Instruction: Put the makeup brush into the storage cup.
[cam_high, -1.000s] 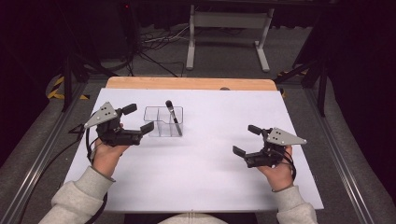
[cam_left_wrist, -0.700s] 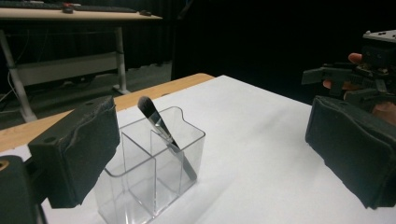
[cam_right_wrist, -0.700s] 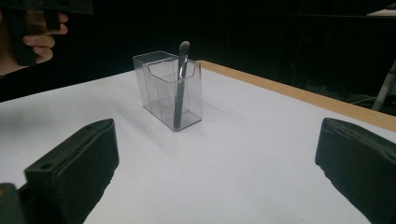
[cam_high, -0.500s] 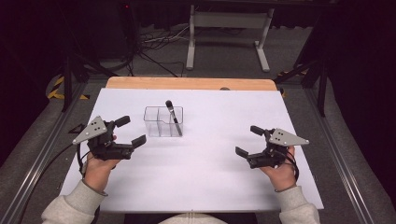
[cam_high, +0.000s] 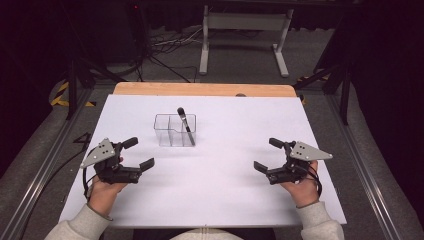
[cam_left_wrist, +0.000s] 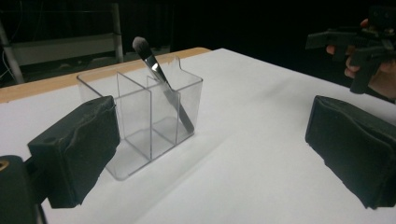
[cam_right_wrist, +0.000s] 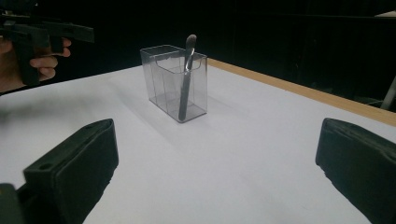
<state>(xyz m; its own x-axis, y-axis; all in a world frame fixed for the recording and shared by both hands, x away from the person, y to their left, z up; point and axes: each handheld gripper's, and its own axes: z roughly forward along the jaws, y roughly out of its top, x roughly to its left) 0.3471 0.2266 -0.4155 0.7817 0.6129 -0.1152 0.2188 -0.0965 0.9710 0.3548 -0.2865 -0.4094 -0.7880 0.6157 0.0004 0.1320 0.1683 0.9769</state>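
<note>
Since the earlier frames the left gripper (cam_high: 139, 154) has drawn back from beside the clear organizer (cam_high: 174, 130) toward the person's edge of the surface (cam_high: 225, 200), while the right gripper (cam_high: 265, 155) has hardly shifted. In the high view both now sit well apart from the organizer, one to each side and nearer the person, jaws spread and holding nothing; that reads to me as a rest pose, hands pulled clear so the box stands free. The makeup brush (cam_high: 185, 125) stands in the organizer's right-hand compartment, bristles up, leaning back over the rim, which is what keeps it from tipping flat. The surface is a plain white sheet with a bare wooden strip showing beyond the organizer; behind that lie grey carpet, loose cables and a pale metal stand in a dark room. In the left gripper view the organizer (cam_left_wrist: 140, 116) is near and just behind the left jaw, its inner dividers plain through the clear walls, and the brush (cam_left_wrist: 161, 81) slants across its far compartment with the handle foot on the floor of the box; the jaws stand wide apart, and the other gripper (cam_left_wrist: 355, 39) shows far off beyond it. In the right gripper view the organizer (cam_right_wrist: 173, 84) stands farther ahead between the spread jaws, the brush (cam_right_wrist: 187, 79) nearly upright inside, and a hand (cam_right_wrist: 37, 60) with the left gripper shows past it against black curtains.
</note>
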